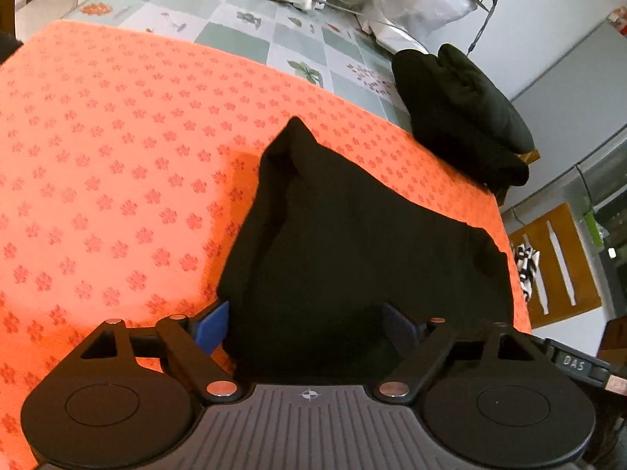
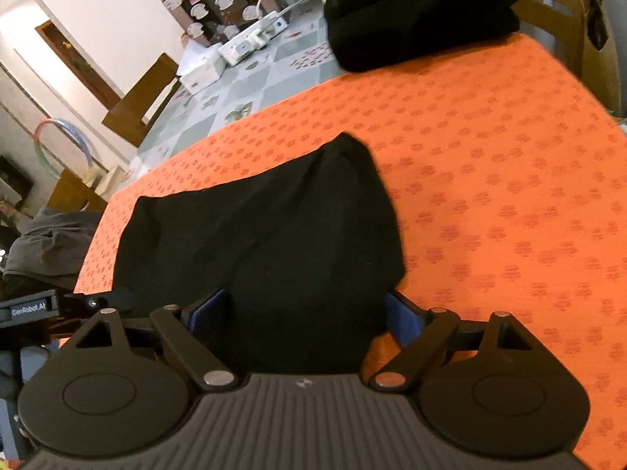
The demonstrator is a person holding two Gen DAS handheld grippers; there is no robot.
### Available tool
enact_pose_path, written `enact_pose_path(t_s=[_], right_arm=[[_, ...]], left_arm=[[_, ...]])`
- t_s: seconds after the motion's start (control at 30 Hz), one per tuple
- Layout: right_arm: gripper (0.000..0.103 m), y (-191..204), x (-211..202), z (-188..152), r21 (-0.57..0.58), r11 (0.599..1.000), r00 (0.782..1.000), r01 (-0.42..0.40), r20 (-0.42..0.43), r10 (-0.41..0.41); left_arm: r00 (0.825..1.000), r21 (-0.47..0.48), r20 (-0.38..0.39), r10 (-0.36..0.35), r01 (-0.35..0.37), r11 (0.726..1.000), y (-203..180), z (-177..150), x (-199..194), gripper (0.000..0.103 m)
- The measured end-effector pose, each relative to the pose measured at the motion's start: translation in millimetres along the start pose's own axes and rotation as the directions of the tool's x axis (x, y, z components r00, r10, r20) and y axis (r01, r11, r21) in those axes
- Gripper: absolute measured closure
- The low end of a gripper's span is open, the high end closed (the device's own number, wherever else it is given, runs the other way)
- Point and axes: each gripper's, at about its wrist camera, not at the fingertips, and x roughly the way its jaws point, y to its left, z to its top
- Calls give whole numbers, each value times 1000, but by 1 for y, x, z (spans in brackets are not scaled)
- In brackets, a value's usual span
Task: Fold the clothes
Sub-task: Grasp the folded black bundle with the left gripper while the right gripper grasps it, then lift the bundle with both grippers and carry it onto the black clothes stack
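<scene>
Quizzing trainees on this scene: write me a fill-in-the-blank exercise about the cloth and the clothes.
1. The garment between the left tool's fingers is ____ in colour.
2. It lies on an ____ cloth with a flower print.
3. The stack of folded clothes sits at the cloth's ____ edge.
4. Past the cloth, a white ____ strip lies on the checked table cover.

Missing words: black; orange; far; power
</scene>
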Motion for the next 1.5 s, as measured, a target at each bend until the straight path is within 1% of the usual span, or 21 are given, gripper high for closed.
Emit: enact_pose_path(t_s=[0.03, 0.07, 0.1, 0.13, 0.17, 0.23, 0.27, 0.37, 0.47, 0.57, 0.63, 0.77, 0.9, 1.0, 1.1, 1.2, 1.3, 1.4, 1.5], right_arm=[[16, 2, 4, 0, 3, 1000, 1000, -6, -2, 6], [21, 5, 7, 0, 1, 1000, 1000, -7, -1, 7], [24, 7, 9, 1, 1, 1000, 1000, -6, 0, 6], [36, 9, 11, 2, 3, 1000, 1000, -2, 2, 2], [51, 11, 10, 5, 5, 1000, 1000, -6, 3, 6], [65, 12, 6, 10, 5, 1000, 1000, -25, 4, 25], [67, 13, 2, 14, -2, 999, 999, -36, 7, 36], [68, 14, -18, 26, -38, 996, 997, -75, 23, 76], [68, 6, -45, 45, -84, 988, 990, -133, 26, 135], [68, -6, -75, 66, -146, 971, 981, -191, 11, 194], [68, -17, -95, 80, -188, 955, 972, -230, -5, 233], [68, -57, -129, 103, -255, 921, 956, -294, -76, 284], [68, -100, -159, 115, -278, 903, 944, -328, -140, 300], [68, -134, -180, 119, -249, 903, 932, -350, -188, 309], [68, -160, -201, 125, -237, 895, 918, -377, -224, 328], [68, -179, -217, 133, -247, 885, 909, -396, -244, 338], [68, -195, -226, 142, -257, 877, 904, -406, -255, 343], [68, -206, -225, 155, -254, 874, 898, -415, -265, 350], [68, -214, -219, 175, -235, 872, 890, -430, -274, 365]], left_arm=[[1000, -9, 0, -7, 7, 1000, 0, -1, 1, 20], [1000, -13, 0, -18, 18, 1000, -2, -1, 3, 30], [1000, -13, 0, -29, 29, 999, -4, -1, 4, 39], [1000, -6, 7, -29, 29, 1000, -8, 0, 3, 54], [1000, 4, 19, -22, 22, 1000, -14, 0, 0, 63], [999, 15, 48, -13, 12, 1000, -25, 2, -8, 67], [997, 8, 70, -14, 14, 1000, -29, 1, -13, 68], [991, -19, 135, -25, 28, 999, -48, -4, -32, 68], [981, -46, 194, -23, 33, 998, -74, -15, -48, 68], [965, -79, 262, -5, 27, 997, -111, -34, -62, 68], [955, -108, 297, 15, 18, 994, -137, -50, -65, 68], [942, -192, 330, 59, 5, 981, -193, -87, -58, 69], [928, -274, 358, 106, -4, 962, -249, -124, -52, 69], [933, -315, 339, 124, -11, 949, -279, -143, -44, 69], [927, -339, 354, 123, 5, 941, -301, -154, -40, 69], [920, -353, 370, 131, 9, 936, -320, -161, -35, 69], [916, -358, 373, 148, -6, 934, -337, -159, -27, 69], [914, -364, 371, 162, -17, 931, -350, -148, -20, 69], [912, -368, 374, 170, -22, 929, -359, -127, -10, 69]])
